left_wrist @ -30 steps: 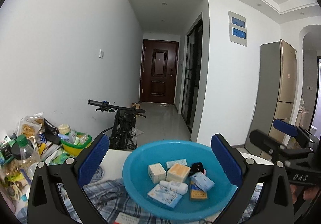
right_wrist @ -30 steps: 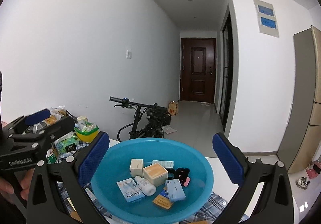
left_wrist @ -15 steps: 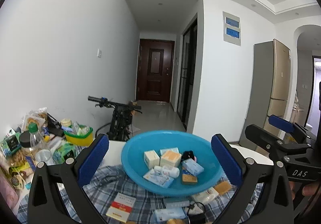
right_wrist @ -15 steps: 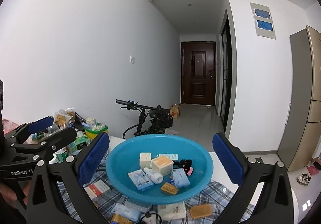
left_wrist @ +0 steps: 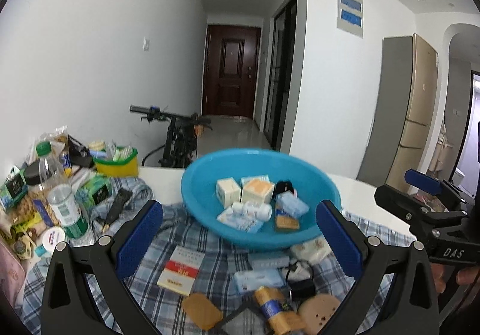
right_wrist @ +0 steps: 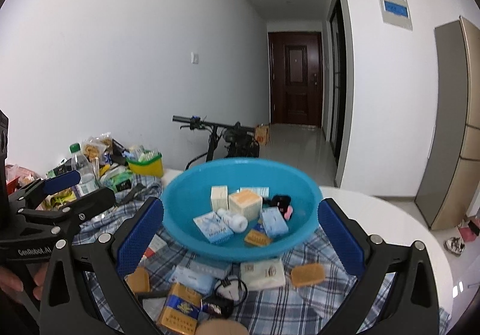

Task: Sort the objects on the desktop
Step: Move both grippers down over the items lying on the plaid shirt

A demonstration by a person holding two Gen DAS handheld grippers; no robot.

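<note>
A blue basin (left_wrist: pixel 198 185) (right_wrist: pixel 288 182) rests on a plaid cloth (left_wrist: pixel 210 242) and holds several small boxes, a white bottle and a black toy. Loose items lie on the cloth in front of it: a red-and-white box (left_wrist: pixel 180 266), a gold-and-blue box (right_wrist: pixel 180 308), a white packet (right_wrist: pixel 262 272), a tan bar (right_wrist: pixel 307 275) and a black charger (left_wrist: pixel 300 284). My left gripper (left_wrist: pixel 240 234) (right_wrist: pixel 78 189) hangs open above the cloth, holding nothing. My right gripper (right_wrist: pixel 240 236) (left_wrist: pixel 411 191) is open and empty too, beside the left one.
At the table's left stand a yellow tub (left_wrist: pixel 117 162), a water bottle (left_wrist: pixel 60 203) and a heap of snack bags. The white table's rounded edge (right_wrist: pixel 420 233) runs on the right. A bicycle (left_wrist: pixel 180 137) and a fridge (left_wrist: pixel 414 113) stand beyond.
Both grippers have drawn back and up from the basin, which now looks smaller. The loose items on the cloth have come into view. Both stay open.
</note>
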